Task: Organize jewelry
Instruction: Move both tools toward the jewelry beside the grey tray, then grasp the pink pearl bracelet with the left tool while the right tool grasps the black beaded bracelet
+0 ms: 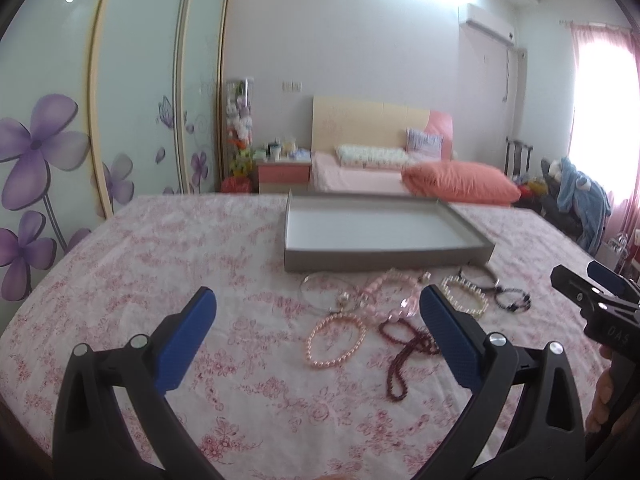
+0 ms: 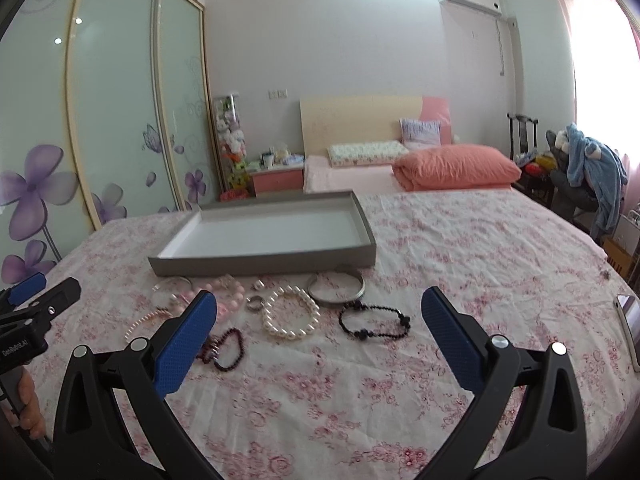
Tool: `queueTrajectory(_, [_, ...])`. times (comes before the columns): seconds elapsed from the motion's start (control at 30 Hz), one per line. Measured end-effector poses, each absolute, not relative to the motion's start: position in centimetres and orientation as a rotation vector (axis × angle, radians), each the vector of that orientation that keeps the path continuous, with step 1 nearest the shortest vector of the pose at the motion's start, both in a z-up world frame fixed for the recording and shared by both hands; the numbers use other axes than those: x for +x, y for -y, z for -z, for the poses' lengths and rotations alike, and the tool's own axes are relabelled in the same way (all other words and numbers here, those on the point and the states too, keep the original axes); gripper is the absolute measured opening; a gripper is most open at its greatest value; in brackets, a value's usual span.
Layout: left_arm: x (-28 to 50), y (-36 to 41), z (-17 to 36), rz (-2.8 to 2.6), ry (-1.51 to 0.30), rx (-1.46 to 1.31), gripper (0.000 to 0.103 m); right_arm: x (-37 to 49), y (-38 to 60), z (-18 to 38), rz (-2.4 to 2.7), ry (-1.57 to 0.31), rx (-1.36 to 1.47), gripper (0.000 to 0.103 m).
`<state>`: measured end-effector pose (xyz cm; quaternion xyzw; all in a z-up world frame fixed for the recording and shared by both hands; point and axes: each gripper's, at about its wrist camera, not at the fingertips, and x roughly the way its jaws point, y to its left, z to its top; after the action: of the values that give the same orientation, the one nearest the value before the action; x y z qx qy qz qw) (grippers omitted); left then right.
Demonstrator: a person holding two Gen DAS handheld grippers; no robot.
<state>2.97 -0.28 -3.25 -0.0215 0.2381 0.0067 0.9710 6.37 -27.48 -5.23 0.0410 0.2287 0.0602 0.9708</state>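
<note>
An empty grey tray [image 1: 360,259] [image 2: 260,260] lies on the floral-cloth table. In front of it lies loose jewelry: a pink pearl bracelet [image 1: 335,339], a dark red bead strand [image 1: 404,350] [image 2: 228,350], a white pearl bracelet [image 2: 290,313] [image 1: 466,295], a black bead bracelet [image 2: 374,321] [image 1: 512,300], a silver bangle [image 2: 337,289], and pink beads [image 1: 384,292] [image 2: 230,294]. My left gripper [image 1: 316,304] is open above the table, near the pink pearl bracelet. My right gripper [image 2: 320,308] is open, framing the white pearl and black bracelets. Both are empty.
A phone [image 2: 630,320] lies at the table's right edge. Behind the table stand a bed with an orange pillow [image 2: 456,170], a pink nightstand [image 1: 284,175], a sliding wardrobe [image 1: 120,120] on the left, and a chair with blue clothes [image 2: 588,172].
</note>
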Motion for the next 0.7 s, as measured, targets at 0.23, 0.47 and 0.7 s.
queueTrajectory(0.23, [6.5, -1.0, 5.2, 0.036, -0.663, -0.053, 0.099, 11.3, 30.0, 8.4, -0.08, -0.699, 0.087, 0.101])
queueTrajectory(0.47, [8.8, -1.7, 7.1, 0.068, -0.776, -0.057, 0.099, 14.9, 32.1, 10.7, -0.035, -0.851, 0.096, 0.07])
queueTrajectory(0.7, [9.9, -1.1, 7.9, 0.079, -0.811, -0.026, 0.099, 16.0, 31.5, 11.6, -0.007, -0.884, 0.044, 0.047])
